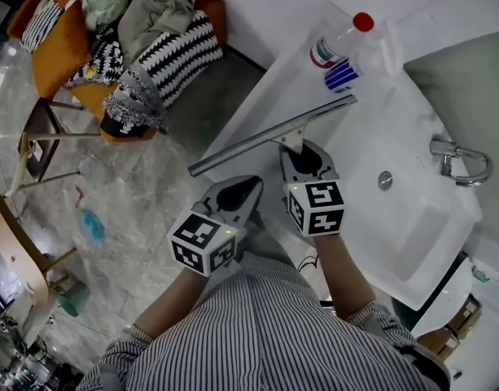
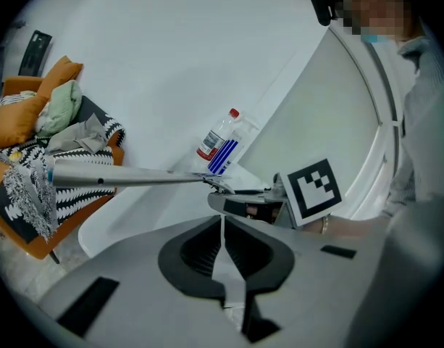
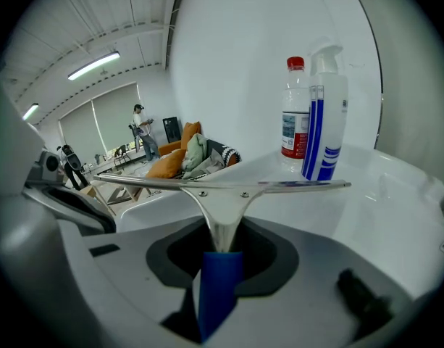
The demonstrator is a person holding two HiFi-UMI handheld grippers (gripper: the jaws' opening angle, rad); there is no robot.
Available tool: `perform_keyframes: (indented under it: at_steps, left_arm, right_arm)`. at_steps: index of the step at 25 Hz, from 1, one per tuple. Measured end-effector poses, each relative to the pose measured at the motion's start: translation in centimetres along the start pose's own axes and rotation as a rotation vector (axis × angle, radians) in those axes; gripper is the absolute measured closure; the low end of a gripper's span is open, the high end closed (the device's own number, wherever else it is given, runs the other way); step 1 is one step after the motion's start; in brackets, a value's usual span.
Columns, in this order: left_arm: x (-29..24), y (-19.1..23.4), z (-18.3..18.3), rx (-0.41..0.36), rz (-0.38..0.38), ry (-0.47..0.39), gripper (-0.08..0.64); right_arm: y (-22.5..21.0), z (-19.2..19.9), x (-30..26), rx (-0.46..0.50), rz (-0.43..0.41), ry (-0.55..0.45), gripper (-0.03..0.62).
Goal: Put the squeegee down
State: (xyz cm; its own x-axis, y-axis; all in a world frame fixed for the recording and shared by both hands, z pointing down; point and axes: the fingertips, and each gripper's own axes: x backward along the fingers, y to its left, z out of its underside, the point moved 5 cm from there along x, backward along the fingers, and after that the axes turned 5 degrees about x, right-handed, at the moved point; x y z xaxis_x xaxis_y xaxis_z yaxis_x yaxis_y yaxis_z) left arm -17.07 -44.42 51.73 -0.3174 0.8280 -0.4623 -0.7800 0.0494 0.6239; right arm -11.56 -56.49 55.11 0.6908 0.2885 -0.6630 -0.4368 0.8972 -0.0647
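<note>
Right gripper: jaws pinch the blue handle of the squeegee. The metal neck runs straight out ahead of the fingertips, and the blade sits crosswise to them, long axis left–right.

Head view: the blade hangs over the near-left part of the white washbasin counter, and its left end reaches out past the counter edge. Whether the blade touches the surface I cannot tell. From the right gripper view it looks just clear.

Left gripper: jaws pressed together with nothing between them. It sits beside and slightly behind the right one, so the right is the nearer to the counter.

Beyond the blade's right end, near but apart, stand a spray bottle and a red-capped clear bottle. Their contents are not readable.

To the right of the fingers the basin holds nothing but its drain, with the faucet at the far side.

Judgement: the set-down needs the bare counter directly under the blade — lower it, keeping it short of the bottles.
</note>
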Motion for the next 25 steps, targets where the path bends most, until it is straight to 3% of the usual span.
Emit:
perform_keyframes:
  at_steps: [25]
  left_arm:
    - [-0.7,0.6,-0.2,-0.01,-0.043,0.011,0.535]
  right_arm:
    - [-0.1,0.7,-2.5,-0.03,-0.021,0.101,0.486]
